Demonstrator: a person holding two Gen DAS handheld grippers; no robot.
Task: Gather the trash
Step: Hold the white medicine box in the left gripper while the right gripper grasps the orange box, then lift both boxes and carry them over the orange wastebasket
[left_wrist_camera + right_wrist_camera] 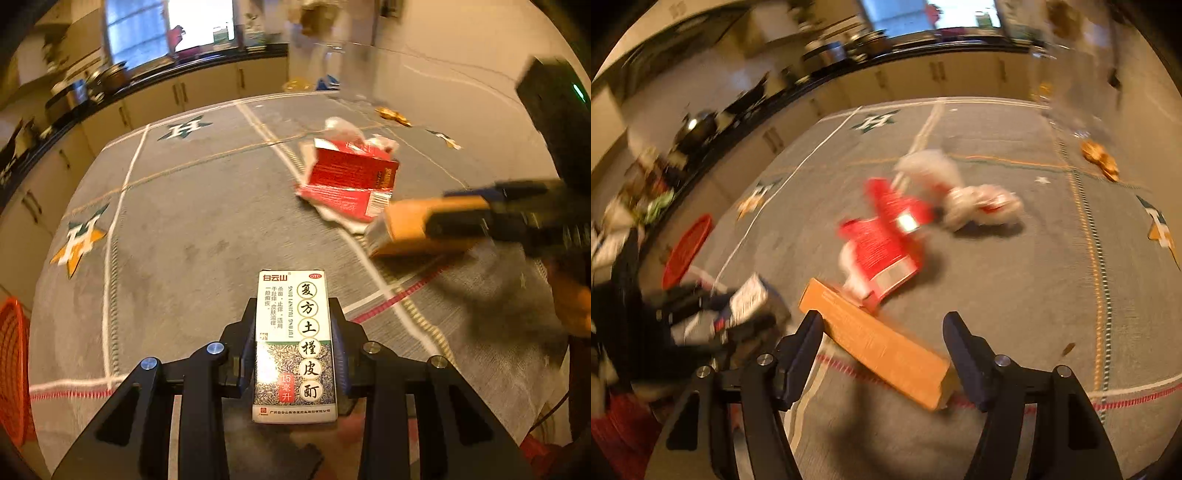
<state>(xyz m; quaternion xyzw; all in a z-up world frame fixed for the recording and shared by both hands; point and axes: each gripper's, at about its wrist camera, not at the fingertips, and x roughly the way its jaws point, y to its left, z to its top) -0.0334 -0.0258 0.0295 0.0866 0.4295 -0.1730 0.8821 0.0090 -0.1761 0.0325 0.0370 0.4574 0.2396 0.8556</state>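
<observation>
My left gripper (293, 306) is shut on a white medicine box (294, 343) with green and red print, which stands lengthwise between its fingers. My right gripper (882, 321) stands open around an orange carton (886, 347). The carton lies askew on the grey cloth between the wide-set fingers. Beyond it lie a torn red package (886, 240) and a crumpled white wrapper (982, 206). In the left wrist view the red package (351, 177) lies ahead to the right, just behind the orange carton (413, 225).
A red mesh basket (14, 369) stands off the table's left edge, also seen as the red basket (689, 247). A golden wrapper (1100, 158) lies at the far right of the star-patterned tablecloth (184, 221). Kitchen cabinets and a dark counter run behind the table.
</observation>
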